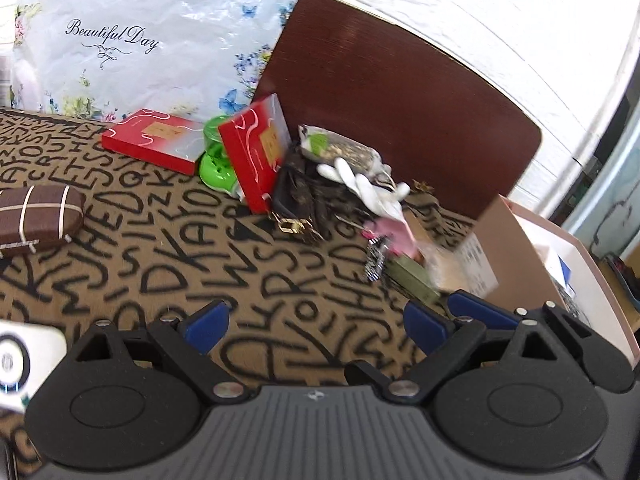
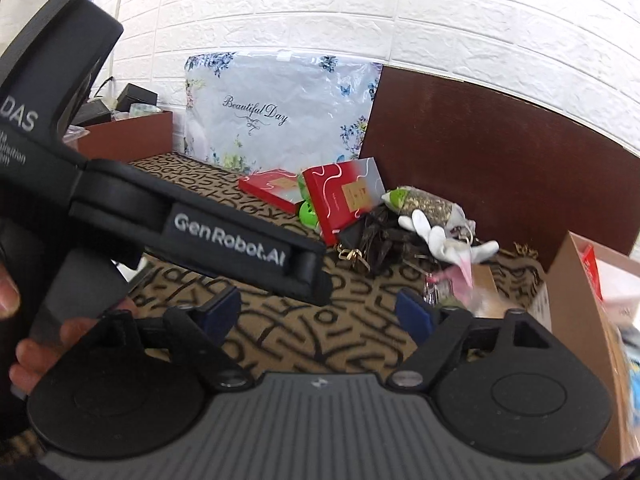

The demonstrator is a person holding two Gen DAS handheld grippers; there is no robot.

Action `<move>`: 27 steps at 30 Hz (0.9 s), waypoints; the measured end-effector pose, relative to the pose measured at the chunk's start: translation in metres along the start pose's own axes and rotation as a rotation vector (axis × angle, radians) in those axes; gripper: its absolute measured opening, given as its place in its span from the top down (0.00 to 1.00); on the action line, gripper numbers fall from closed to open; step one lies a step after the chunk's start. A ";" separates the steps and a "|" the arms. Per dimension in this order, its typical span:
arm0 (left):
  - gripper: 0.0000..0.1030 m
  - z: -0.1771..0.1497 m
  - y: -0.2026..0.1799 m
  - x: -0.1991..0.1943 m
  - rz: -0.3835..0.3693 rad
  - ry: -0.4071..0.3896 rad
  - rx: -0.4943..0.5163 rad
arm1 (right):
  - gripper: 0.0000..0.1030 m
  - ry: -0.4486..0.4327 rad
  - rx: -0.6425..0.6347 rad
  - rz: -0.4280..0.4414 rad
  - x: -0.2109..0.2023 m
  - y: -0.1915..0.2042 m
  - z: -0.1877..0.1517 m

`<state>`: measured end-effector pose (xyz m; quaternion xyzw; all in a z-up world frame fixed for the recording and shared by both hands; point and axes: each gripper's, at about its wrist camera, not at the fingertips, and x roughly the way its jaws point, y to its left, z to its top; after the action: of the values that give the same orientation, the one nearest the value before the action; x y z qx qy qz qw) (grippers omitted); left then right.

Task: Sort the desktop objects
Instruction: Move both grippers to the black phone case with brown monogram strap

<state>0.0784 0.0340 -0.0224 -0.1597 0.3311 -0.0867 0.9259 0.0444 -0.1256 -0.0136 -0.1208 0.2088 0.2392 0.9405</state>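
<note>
A heap of desktop objects lies on the letter-patterned cloth: two red boxes [image 1: 154, 138] [image 1: 258, 154], a green item [image 1: 216, 160], a dark pouch with a gold clasp [image 1: 296, 200], a white glove [image 1: 360, 186], a seed packet [image 1: 344, 148] and a pink item [image 1: 390, 230]. The same heap shows in the right wrist view around the tilted red box [image 2: 340, 196] and the glove [image 2: 436, 240]. My left gripper [image 1: 316, 328] is open and empty, short of the heap. My right gripper [image 2: 320, 312] is open and empty. The left gripper's body [image 2: 168, 216] crosses in front of it.
A cardboard box [image 1: 516, 256] stands at the right, also in the right wrist view [image 2: 576, 300]. A brown board [image 1: 400, 104] and a floral bag [image 1: 152, 36] lean on the brick wall. A brown plaid case [image 1: 38, 216] lies at the left. A white item [image 1: 24, 356] sits near the left gripper.
</note>
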 end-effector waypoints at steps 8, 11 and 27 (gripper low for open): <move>0.08 0.028 0.021 0.039 -0.003 -0.008 -0.033 | 0.28 0.024 -0.033 -0.033 0.055 -0.011 0.007; 0.11 0.037 0.027 0.056 -0.009 0.000 -0.050 | 0.28 0.034 -0.050 -0.049 0.076 -0.014 0.006; 0.30 0.063 0.044 0.123 0.038 0.001 -0.117 | 0.53 0.071 -0.079 -0.079 0.151 -0.027 0.000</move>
<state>0.2152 0.0575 -0.0643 -0.2072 0.3391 -0.0495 0.9163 0.1778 -0.0881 -0.0779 -0.1744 0.2276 0.2058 0.9356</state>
